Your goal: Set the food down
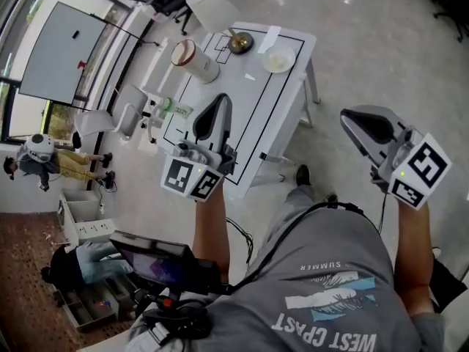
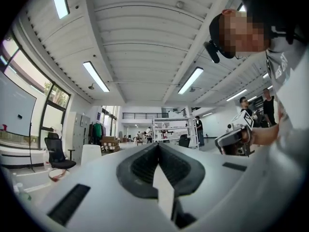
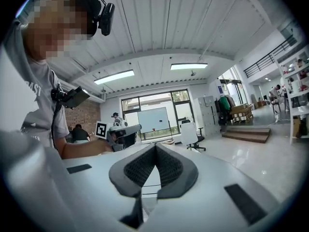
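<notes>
Left gripper: clenched, empty.
Right gripper: clenched, empty.
Progress: plate on tabletop — task apparently done.

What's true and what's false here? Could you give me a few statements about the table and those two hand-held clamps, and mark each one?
1. The left gripper and the right gripper are both shut, with nothing between their jaws. True.
2. The white plate lies on the floor. False: it sits on the white table, near its far end.
3. The left gripper grips the paper cup. False: the cup stands on the table, and no gripper touches it.
4. Black lines mark the tabletop. True.
</notes>
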`<state>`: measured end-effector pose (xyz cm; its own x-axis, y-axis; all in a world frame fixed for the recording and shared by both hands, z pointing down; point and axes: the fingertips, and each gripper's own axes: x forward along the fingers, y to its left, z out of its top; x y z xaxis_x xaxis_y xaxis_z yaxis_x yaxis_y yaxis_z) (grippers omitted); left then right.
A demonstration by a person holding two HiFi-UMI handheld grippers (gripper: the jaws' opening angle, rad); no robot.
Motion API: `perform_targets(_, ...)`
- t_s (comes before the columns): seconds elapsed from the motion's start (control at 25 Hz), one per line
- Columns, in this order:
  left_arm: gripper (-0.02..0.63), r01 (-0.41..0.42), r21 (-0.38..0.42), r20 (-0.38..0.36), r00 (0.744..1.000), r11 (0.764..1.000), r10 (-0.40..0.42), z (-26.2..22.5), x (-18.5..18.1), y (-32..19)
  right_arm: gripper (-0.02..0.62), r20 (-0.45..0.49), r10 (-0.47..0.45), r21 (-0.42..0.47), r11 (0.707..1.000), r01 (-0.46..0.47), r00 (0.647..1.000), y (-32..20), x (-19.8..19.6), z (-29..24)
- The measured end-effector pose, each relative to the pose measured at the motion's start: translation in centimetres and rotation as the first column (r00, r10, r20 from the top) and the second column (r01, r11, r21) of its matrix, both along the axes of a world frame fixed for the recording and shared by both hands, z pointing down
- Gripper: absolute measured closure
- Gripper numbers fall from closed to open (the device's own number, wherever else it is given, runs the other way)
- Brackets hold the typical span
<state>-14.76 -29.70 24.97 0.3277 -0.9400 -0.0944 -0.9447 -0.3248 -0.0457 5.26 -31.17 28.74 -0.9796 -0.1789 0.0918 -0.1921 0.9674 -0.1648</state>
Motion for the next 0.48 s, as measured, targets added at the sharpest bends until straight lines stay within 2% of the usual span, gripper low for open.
perform_targets(0.12, 0.598, 0.021, -0.037, -0.013, 1.0, 0.999, -0.022, 1.1, 0.8, 2.9, 0.591, 0.016, -0.033, 0.004, 0.999, 0.033, 0.999, 1.5, 0.5, 0.0)
perform_targets(0.28, 0.598, 0.029, -0.058, 0.01, 1.0, 0.998, -0.028, 1.3, 2.4, 5.4, 0.591, 0.045, -0.069, -0.012, 0.997, 0.07, 0.997, 3.7, 0.7, 0.3)
perform_targets(0.48, 0.598, 0.039, -0.075, -0.006, 0.999, 0.996, -0.04, 0.7, 3.8, 8.3, 0.591, 0.07, -0.143, -0.081, 0.986, 0.148, 0.987, 8.4, -0.2, 1.8)
